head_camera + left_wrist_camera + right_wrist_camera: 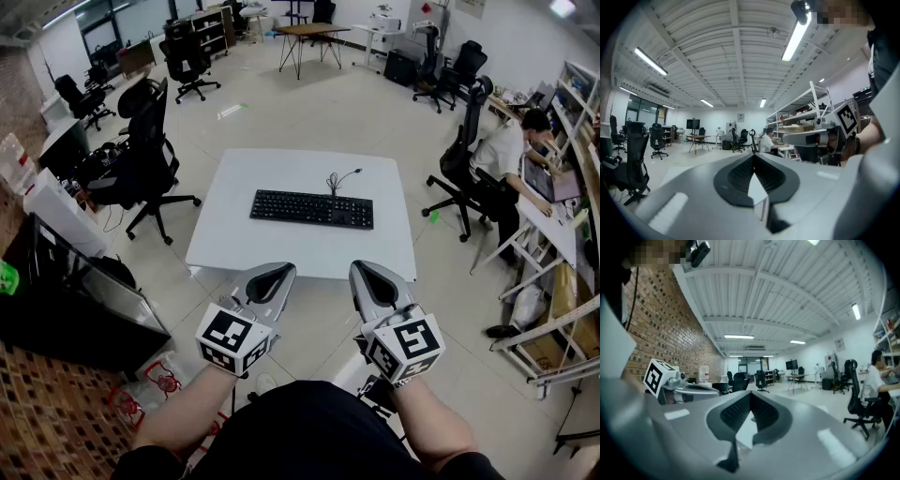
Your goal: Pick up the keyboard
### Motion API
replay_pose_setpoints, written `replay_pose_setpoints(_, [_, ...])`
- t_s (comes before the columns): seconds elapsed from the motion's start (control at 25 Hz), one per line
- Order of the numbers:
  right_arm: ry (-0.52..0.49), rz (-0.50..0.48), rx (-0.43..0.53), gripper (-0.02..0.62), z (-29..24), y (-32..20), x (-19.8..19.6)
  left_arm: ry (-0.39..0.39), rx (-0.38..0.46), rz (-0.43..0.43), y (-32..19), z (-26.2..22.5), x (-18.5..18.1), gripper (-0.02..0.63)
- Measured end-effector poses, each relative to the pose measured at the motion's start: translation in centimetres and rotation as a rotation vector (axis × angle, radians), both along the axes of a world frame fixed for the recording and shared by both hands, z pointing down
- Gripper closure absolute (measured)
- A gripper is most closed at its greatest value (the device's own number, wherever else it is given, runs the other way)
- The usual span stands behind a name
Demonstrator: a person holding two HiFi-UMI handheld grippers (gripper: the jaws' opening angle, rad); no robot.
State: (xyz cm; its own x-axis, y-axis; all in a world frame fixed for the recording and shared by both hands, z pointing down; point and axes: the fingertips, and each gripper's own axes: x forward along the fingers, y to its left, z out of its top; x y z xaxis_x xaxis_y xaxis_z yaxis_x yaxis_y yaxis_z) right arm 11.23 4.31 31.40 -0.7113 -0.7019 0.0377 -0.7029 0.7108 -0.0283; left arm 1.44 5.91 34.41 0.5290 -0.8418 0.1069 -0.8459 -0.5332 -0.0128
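A black keyboard (311,208) lies flat near the middle of a white square table (225,239), long side facing the person. Its thin black cable (339,178) curls away over the far part of the tabletop. A strip of bare white tabletop lies between the keyboard and the table's near edge.

A black office chair (145,150) stands just off the table's left side. On the right, well apart from the table, a seated person (511,155) in another black chair (464,155) leans over a desk (548,225). A large dark case (75,300) stands at the left, beside a brick surface (56,422). More chairs and a wooden table (309,33) stand at the far end of the room.

Two bare forearms reach forward from the bottom of the head view, side by side. The left gripper (272,277) and the right gripper (373,278) hang over the floor just short of the table's near edge, apart from the keyboard. Both point roughly level, toward the table. Each carries a marker cube, the left one (232,337) and the right one (405,345), just in front of the wrist.

In the left gripper view, the left gripper's (753,157) jaws are pressed together with nothing between them. In the right gripper view, the right gripper's (750,397) jaws are likewise pressed together and empty.
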Motion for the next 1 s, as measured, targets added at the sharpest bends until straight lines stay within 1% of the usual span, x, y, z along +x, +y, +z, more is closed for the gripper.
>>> replay_pose_setpoints(0.44, [0.005, -0.023, -0.005, 0.592, 0.1, 0.0, 1.9, 0.009, -0.01, -0.027, -0.5, 0.3, 1.8, 0.601])
replay_pose_setpoints(0.68, [0.01, -0.05, -0.01, 0.592, 0.5, -0.1, 3.6, 0.031, -0.039, -0.061, -1.1, 1.1, 2.8, 0.601])
replay_pose_setpoints(0.84, [0.01, -0.058, -0.014, 0.592, 0.5, -0.4, 4.0, 0.06, -0.07, -0.078, -1.8, 1.5, 2.3, 0.591])
replay_pose_setpoints(1.0, [0.008, -0.059, -0.019, 0.592, 0.8, -1.2, 4.0, 0.09, -0.119, -0.104, -3.4, 2.5, 0.9, 0.556])
